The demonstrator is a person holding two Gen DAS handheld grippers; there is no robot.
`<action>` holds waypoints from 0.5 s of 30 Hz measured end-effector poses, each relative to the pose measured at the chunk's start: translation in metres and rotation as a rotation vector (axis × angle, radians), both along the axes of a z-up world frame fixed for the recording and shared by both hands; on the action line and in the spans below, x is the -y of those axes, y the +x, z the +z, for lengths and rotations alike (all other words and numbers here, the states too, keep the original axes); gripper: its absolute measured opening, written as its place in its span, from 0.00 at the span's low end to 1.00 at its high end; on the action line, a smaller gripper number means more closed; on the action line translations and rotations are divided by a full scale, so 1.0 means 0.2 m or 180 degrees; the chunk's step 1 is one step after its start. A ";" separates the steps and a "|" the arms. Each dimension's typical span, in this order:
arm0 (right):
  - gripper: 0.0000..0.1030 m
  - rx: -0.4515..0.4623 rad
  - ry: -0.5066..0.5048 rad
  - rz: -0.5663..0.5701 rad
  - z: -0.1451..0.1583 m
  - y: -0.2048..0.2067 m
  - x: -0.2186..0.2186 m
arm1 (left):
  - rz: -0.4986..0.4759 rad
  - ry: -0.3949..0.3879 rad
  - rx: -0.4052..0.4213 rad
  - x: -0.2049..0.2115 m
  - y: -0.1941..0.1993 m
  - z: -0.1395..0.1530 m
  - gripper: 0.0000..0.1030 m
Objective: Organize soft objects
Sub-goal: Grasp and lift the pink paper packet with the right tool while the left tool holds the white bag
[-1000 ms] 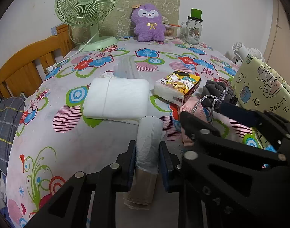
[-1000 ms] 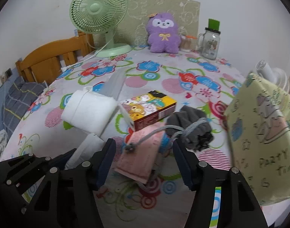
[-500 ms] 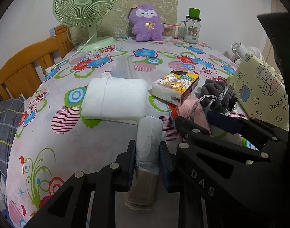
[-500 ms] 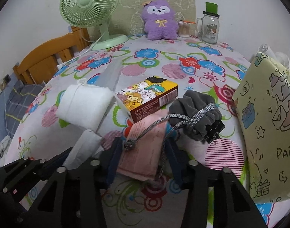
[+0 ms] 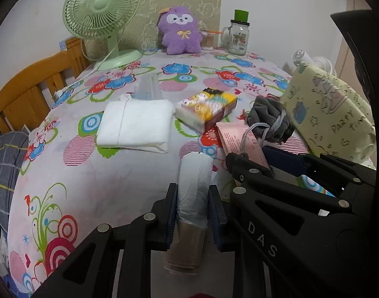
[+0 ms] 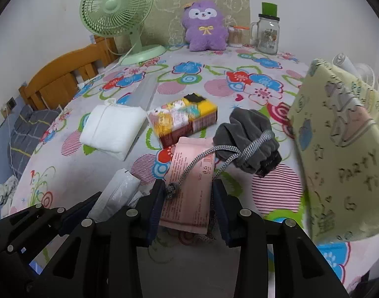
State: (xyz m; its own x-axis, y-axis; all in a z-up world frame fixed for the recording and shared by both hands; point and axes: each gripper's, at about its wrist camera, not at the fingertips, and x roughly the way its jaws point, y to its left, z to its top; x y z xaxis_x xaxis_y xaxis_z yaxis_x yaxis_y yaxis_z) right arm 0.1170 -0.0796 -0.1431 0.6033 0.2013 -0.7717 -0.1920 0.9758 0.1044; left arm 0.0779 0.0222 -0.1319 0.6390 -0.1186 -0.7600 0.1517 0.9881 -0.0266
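Note:
My left gripper (image 5: 193, 188) is shut on a white plastic-wrapped roll (image 5: 195, 173) that lies on the floral tablecloth (image 5: 90, 186), near the front edge. The same roll (image 6: 120, 193) shows at the lower left of the right wrist view. My right gripper (image 6: 188, 185) is just right of it. Its jaws are closing, and the pads press both long edges of a flat pink packet (image 6: 187, 213). A grey drawstring pouch (image 6: 249, 134) sits just beyond, its cord trailing across the packet.
A folded white cloth (image 5: 135, 126) and a colourful tissue pack (image 5: 206, 109) lie mid-table. A yellow-green "party time" bag (image 6: 338, 136) stands close on the right. At the back are a purple plush (image 5: 180, 32), green fan (image 5: 102, 7) and glass jar (image 5: 237, 37); wooden rails (image 5: 28, 87) at left.
The right gripper's jaws have closed in from wide apart onto the pink packet's edges. The left gripper still holds the white roll in the same place.

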 end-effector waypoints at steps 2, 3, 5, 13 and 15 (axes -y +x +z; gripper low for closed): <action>0.41 0.0032 0.0005 -0.0010 0.02 -0.02 0.01 | -0.0011 -0.0002 0.0030 0.01 -0.02 0.02 0.23; 0.41 0.0046 0.0010 -0.0015 0.03 -0.03 0.02 | -0.0015 -0.0002 0.0041 0.02 -0.03 0.03 0.23; 0.41 0.0074 0.0043 -0.0002 0.06 -0.06 0.03 | -0.0002 0.0017 0.0075 0.03 -0.04 0.05 0.23; 0.41 0.0201 0.0092 0.0000 0.15 -0.15 0.07 | 0.0035 0.0033 0.0190 0.04 -0.11 0.13 0.23; 0.41 0.0229 0.0097 -0.0004 0.17 -0.17 0.07 | 0.0031 0.0033 0.0217 0.05 -0.13 0.15 0.23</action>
State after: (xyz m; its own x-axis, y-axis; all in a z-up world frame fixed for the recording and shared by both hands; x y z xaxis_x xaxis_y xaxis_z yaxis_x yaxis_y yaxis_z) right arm 0.0825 -0.0945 -0.1083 0.6573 0.2233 -0.7198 -0.1989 0.9726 0.1201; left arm 0.0516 0.0126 -0.1026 0.6904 -0.1045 -0.7159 0.1431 0.9897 -0.0065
